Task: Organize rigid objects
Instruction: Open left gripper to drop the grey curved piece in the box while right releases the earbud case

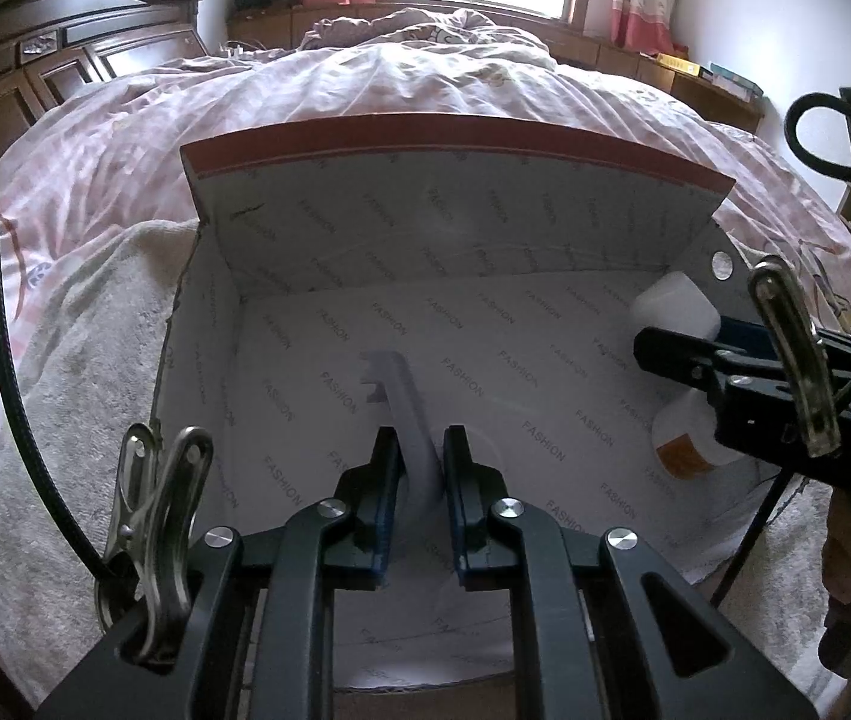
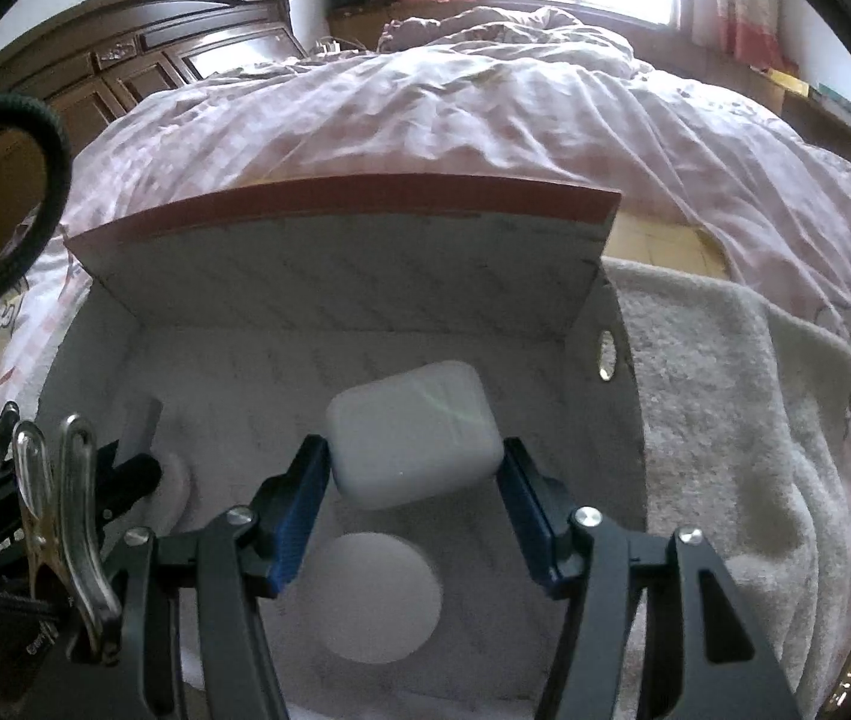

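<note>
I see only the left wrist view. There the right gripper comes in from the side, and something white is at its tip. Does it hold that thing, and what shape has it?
Observer: Yes. In the right wrist view the right gripper is shut on a white case, a rounded rectangle, with a blue pad against each short side.
Operator: Is the bottle with the orange label under it?
Observer: A round white face, probably that bottle's end, shows between the gripper's arms, nearer the camera than the case.
Operator: What is beyond the box?
Observer: Past the far right corner of the box, a yellow checked patch shows between the towel and the quilt.
</note>
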Motion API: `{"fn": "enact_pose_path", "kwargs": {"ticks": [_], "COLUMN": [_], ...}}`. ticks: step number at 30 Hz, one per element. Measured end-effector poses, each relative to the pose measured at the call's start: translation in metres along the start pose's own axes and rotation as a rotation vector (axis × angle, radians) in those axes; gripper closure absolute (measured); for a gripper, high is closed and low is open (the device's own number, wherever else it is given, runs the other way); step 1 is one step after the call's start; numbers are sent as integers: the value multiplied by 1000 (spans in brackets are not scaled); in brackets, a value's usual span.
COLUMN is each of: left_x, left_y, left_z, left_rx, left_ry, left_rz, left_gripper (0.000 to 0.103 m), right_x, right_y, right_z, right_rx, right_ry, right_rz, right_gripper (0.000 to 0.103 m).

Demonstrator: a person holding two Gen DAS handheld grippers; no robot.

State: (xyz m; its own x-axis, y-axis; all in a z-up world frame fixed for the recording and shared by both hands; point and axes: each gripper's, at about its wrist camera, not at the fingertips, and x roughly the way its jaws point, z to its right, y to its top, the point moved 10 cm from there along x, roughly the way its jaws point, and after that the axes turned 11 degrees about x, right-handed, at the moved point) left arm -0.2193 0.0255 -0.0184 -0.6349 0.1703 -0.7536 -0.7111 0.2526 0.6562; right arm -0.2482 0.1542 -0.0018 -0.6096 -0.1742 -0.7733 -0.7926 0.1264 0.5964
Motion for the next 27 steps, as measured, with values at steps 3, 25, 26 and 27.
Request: {"fn": "enact_pose_path", "kwargs": {"ticks": [3, 25, 26, 27], "left_x": [0, -4, -6, -8], "left_y": [0, -3, -3, -2], "left_z": [0, 26, 28, 29], "left_rx": [0, 98, 105, 110], "left_ry": [-2, 13, 14, 15], "left_rz": [0, -20, -17, -13], "left_gripper": [88, 70, 69, 69], "right_x": [1, -15, -17, -21], "right_y": [1, -7, -7, -8], "right_z": [1, -3, -4, -6], "right_rx": [4, 48, 46, 43], "right_ry": [-6, 87, 91, 96], "right_rz": [-3, -21, -18, -13], "right_gripper": [42, 33, 32, 31]}}
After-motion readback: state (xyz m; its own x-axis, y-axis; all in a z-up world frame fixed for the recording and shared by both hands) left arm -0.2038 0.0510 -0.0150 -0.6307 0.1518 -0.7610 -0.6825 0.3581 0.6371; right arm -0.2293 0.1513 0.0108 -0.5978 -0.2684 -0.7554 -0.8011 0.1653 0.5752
